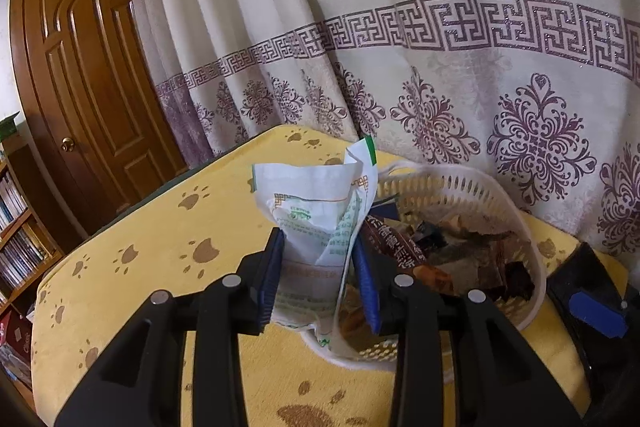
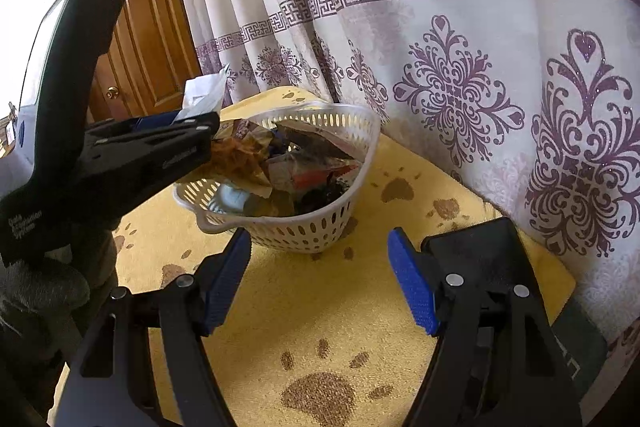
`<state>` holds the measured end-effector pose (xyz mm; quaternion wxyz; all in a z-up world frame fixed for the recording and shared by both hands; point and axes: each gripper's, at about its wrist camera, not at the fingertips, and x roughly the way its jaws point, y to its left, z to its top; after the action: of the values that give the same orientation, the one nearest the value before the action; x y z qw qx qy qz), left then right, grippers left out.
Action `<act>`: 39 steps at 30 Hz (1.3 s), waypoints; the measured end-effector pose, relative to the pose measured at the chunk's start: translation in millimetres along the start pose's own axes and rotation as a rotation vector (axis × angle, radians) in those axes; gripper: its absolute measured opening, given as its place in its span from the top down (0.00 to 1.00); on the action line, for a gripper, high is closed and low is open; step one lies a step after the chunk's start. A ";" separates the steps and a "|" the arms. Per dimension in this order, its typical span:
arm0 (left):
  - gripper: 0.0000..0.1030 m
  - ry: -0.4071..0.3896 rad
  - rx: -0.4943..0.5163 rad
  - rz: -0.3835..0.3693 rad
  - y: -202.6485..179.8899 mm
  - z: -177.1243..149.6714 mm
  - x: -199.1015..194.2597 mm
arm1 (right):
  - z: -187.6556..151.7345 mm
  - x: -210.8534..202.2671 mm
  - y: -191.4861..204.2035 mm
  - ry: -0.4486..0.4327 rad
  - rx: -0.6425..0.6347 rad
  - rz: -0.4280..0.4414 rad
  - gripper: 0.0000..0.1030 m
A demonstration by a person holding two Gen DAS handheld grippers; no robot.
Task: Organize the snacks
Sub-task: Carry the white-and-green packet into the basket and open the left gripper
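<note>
A crumpled white snack packet (image 1: 316,195) with green print stands upright between the blue pads of my left gripper (image 1: 318,247), which is shut on it. It hangs over the near left rim of a white perforated basket (image 1: 516,211) that holds several brown and dark snack wrappers (image 1: 460,255). In the right wrist view the left gripper (image 2: 192,123) reaches in from the left over the basket (image 2: 304,235), with the packet (image 2: 204,91) sticking up from it. My right gripper (image 2: 318,247) is open and holds nothing, just in front of the basket above the cloth.
The basket sits on a yellow cloth with brown paw prints (image 1: 160,227) covering a table. A white curtain with purple pattern (image 1: 440,67) hangs right behind it. A wooden door (image 1: 88,87) and a bookshelf (image 1: 20,239) stand at the left. A gloved hand (image 2: 36,291) holds the left gripper.
</note>
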<state>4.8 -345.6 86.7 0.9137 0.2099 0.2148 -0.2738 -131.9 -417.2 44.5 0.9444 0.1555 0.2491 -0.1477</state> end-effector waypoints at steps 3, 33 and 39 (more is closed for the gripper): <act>0.66 -0.008 0.008 -0.008 -3.7 3.6 2.5 | 0.0 1.3 -1.8 0.004 0.004 -0.002 0.29; 0.35 0.002 -0.038 -0.131 -12.2 14.2 22.1 | -2.4 2.2 -2.3 0.020 0.010 -0.019 0.29; 0.27 -0.006 -0.044 -0.140 -9.9 14.4 15.6 | -4.3 -0.2 -0.9 0.020 0.007 -0.022 0.29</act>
<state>14.8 -366.7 88.0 0.8973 0.1734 0.2320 -0.3331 -134.1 -416.4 40.8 0.9398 0.1575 0.2594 -0.1573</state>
